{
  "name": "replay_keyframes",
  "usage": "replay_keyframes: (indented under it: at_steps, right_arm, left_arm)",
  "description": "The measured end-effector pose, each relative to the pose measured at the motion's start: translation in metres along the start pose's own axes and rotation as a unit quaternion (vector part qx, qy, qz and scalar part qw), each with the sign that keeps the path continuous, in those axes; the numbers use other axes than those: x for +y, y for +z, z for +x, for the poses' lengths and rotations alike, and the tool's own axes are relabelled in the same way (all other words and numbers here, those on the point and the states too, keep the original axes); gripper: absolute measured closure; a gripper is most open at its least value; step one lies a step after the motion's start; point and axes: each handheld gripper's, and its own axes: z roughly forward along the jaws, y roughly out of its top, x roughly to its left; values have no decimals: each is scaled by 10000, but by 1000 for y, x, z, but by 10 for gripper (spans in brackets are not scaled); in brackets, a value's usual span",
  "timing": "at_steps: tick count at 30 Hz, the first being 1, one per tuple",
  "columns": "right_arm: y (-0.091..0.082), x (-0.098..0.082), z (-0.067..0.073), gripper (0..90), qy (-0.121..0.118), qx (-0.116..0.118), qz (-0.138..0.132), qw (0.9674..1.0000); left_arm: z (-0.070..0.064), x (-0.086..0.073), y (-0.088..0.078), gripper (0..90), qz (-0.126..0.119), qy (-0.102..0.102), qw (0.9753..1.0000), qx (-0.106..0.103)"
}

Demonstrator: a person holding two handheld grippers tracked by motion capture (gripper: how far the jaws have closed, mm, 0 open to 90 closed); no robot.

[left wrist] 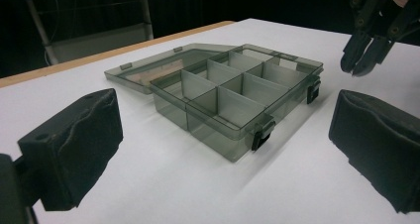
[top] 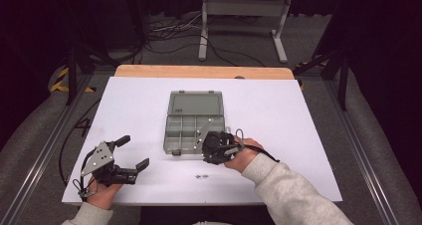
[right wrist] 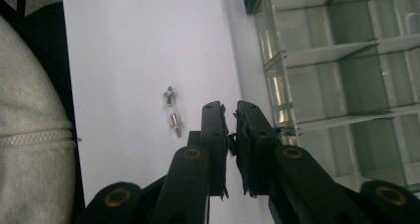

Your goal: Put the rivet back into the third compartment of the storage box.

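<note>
Holding my right gripper [right wrist: 229, 116] at the lower centre of its own view, I see the jaws pinched nearly together with a tiny glint of metal between the pads; I judge that is a small screw, though it is too small to be sure. Two more screws [right wrist: 172, 110] lie on the white table [top: 278, 110] just left of the jaws, and in the high view they sit at the lower middle [top: 201, 176]. They look light, hard and slippery, so I would pinch each across its shaft and keep the squeeze firm. The open box [top: 191, 130] sits at the frame's centre, lid laid back, its near right corner just beside my right gripper [top: 219, 146]. That hand angles in from the lower right, jaws pointing toward the box. My left gripper [top: 133, 153] rests at lower left, jaws wide and empty, facing the box [left wrist: 233, 92].
</note>
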Motion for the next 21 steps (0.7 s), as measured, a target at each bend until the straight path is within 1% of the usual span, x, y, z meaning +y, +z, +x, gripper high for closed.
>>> replay_keyframes:
  at_steps: [1, 5, 7, 9, 10, 11, 17, 19, 20, 21]
  right_arm:
    - [-3, 2, -4, 825, -22, -20, -37, 10000]
    - [-9, 6, -9, 825, 24, -82, -81, 9999]
    - [-14, 8, -12, 825, 42, -165, -177, 9997]
    - [-16, 9, -14, 825, 26, -193, -208, 9996]
    - [-19, 10, -15, 825, 65, -225, -239, 9994]
    - [-20, 11, -18, 825, 33, -250, -293, 9993]
    - [-25, 17, -30, 825, 115, -358, -307, 9988]
    - [-26, 19, -34, 825, 118, -367, -337, 9987]
    - [-26, 19, -34, 825, 118, -367, -337, 9987]
    - [-27, 20, -37, 825, 154, -376, -357, 9985]
  left_arm:
    - [0, 0, 0, 7, 4, -4, 10000, -2]
    - [0, 0, 0, 7, 25, -14, 10000, -17]
    - [0, 0, 0, 7, 22, -25, 10000, -17]
    - [0, 0, 0, 7, 22, -26, 10000, -16]
    - [0, 0, 0, 7, 22, -25, 10000, -17]
    - [0, 0, 0, 7, 23, -25, 10000, -17]
    - [0, 0, 1, 8, 41, -5, 10000, -12]
    - [0, 0, 1, 8, 40, -5, 10000, -11]
    - [0, 0, 1, 7, 40, -5, 10000, -11]
    - [0, 0, 0, 7, 47, -8, 10000, -13]
